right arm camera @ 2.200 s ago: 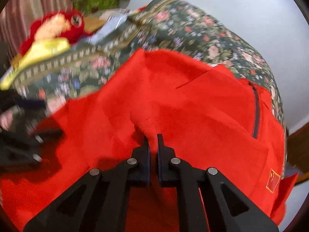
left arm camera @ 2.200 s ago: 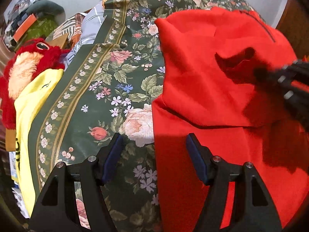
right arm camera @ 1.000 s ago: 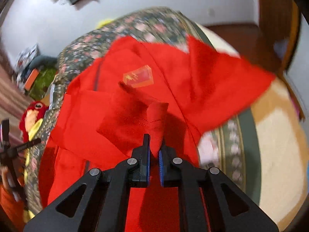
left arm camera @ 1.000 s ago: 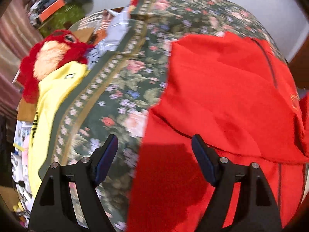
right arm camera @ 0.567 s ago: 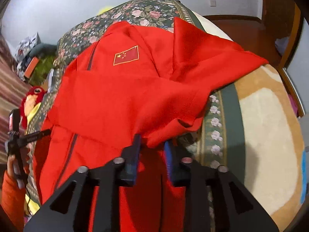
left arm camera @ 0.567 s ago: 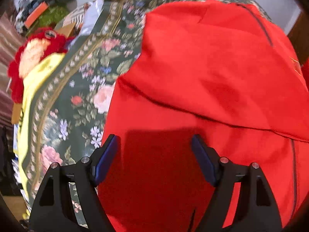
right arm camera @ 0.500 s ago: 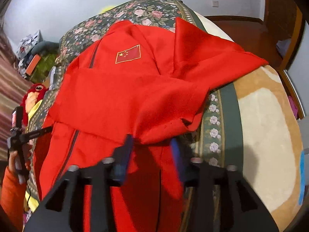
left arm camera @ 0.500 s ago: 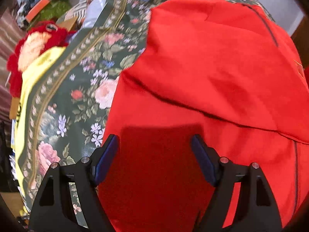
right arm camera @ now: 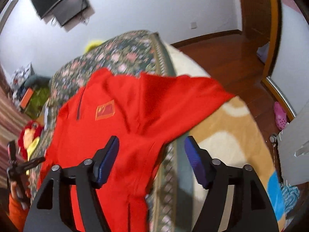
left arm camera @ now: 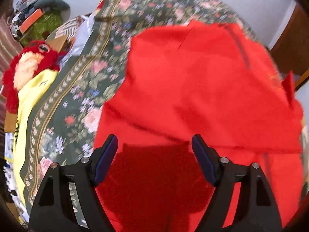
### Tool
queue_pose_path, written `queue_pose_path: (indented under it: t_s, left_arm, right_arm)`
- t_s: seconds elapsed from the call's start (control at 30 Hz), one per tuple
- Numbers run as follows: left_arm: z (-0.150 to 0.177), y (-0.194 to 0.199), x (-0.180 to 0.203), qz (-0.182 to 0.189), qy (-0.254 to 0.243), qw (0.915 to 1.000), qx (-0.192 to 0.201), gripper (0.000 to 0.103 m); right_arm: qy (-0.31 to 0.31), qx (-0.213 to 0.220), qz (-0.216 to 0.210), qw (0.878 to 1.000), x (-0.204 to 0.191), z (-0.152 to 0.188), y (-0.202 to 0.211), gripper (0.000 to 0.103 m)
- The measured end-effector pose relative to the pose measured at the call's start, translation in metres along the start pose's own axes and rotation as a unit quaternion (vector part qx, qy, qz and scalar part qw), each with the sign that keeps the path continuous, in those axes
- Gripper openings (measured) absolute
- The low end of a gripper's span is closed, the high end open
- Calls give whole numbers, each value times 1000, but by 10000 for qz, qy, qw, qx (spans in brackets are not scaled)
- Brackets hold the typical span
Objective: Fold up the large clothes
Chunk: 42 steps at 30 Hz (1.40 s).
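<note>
Covering most of the bed (left arm camera: 81,89), a dark green floral bedspread carries the red jacket (left arm camera: 193,89), which lies spread across its middle with one sleeve folded over the body. From the right wrist view alone, the jacket's flag patch (right arm camera: 105,109) and the dark zip at its collar show, and a sleeve (right arm camera: 195,90) reaches toward 2 o'clock over the bed's edge onto a tan and cream blanket (right arm camera: 227,135). That view also takes in the wooden floor (right arm camera: 222,54) at 1 o'clock, a wall-mounted screen (right arm camera: 58,2) at 11 o'clock and a pink shoe (right arm camera: 280,116) at 3 o'clock. Only the left wrist view shows the bed's other side clearly: a yellow garment (left arm camera: 29,100) at 9 o'clock, with a red plush toy (left arm camera: 29,65) touching its upper end.

The left tongs (left arm camera: 154,154) stand wide apart over the jacket's lower body, with red cloth lying below the gap but not pinched; in the right wrist view they appear small at 8 o'clock, held by a hand in an orange sleeve (right arm camera: 13,210). The right tongs (right arm camera: 151,154) are opening, the blue pads (right arm camera: 107,160) clear of the cloth, hanging above the jacket's edge where it meets the bedspread's border.
</note>
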State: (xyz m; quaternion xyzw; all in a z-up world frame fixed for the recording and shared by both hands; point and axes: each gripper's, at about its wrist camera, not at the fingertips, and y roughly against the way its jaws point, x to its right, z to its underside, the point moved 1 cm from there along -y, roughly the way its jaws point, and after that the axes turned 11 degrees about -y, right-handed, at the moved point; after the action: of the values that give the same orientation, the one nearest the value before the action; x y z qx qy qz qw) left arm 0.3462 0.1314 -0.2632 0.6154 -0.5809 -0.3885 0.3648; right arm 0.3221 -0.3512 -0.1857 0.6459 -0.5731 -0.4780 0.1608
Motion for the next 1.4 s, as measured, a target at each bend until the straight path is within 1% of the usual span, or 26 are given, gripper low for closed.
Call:
queue_pose_path:
  t_s: [0.07,0.17,0.3,0.4,0.53,0.63,0.73,0.83,0.9,0.93,0.97,1.0,1.03,1.07,1.1,1.17,1.23,1.3,1.4]
  left_arm:
    - [-8,7,10,108,-2,9998,152,79]
    - [-20,14,24,180,-15,9991,377,81]
    - [-31,13,45,423,23,9979,495,82]
    - [-34,10,57,515,-7,9974,511,82]
    - [-37,-1,71,451,-155,9977,487,82]
    - [-37,-10,79,441,-250,9979,408,82]
    - [-37,-18,86,492,-314,9977,330,82]
    - [-37,-25,90,389,-367,9982,280,82]
    - [-35,-27,92,373,-368,9983,266,82]
    - [-33,-27,92,373,-378,9983,245,82]
    - [-32,-28,93,357,-397,9983,221,82]
    - [-30,-28,93,321,-428,9984,205,82]
    - [-28,-27,94,274,-467,9983,209,82]
    - [-26,-25,93,220,-495,9983,226,82]
    - [-25,-23,92,177,-502,9983,245,82]
    - [-23,-20,89,129,-483,9985,243,82]
    - [-21,-15,86,145,-429,9987,254,82]
    - [-18,-6,83,146,-377,9987,322,82]
    - [-14,12,81,120,-361,9981,485,82]
  right_arm:
    - [-195,86,50,9998,12,-12,-6,74]
    - [-527,49,97,9986,31,-27,-21,74]
    - [-1274,-240,74,9915,64,-43,-51,74]
    - [-1712,-366,-42,9845,84,-50,-64,74]
    - [-1850,-466,-1,9816,99,-56,-82,74]
    - [-2082,-560,-119,9764,112,-60,-97,74]
    - [-2228,-426,-105,9739,120,-68,-108,74]
    - [-2275,-312,79,9732,123,-76,-118,74]
    - [-2234,-311,177,9741,123,-81,-127,74]
    - [-2183,-311,295,9749,122,-83,-131,72]
    - [-2136,-271,427,9756,121,-85,-133,64]
    - [-1983,-151,634,9780,116,-87,-131,53]
    - [-1790,-24,768,9809,112,-88,-127,45]
    - [-1539,111,840,9844,106,-89,-123,22]
    - [-1365,157,807,9872,103,-90,-120,9]
    - [-1236,264,684,9896,96,-90,-110,9]
    - [-1021,546,578,9916,85,-91,-88,8]
    - [-742,772,510,9929,69,-94,-68,8]
    - [-342,1026,264,9938,38,-99,-36,8]
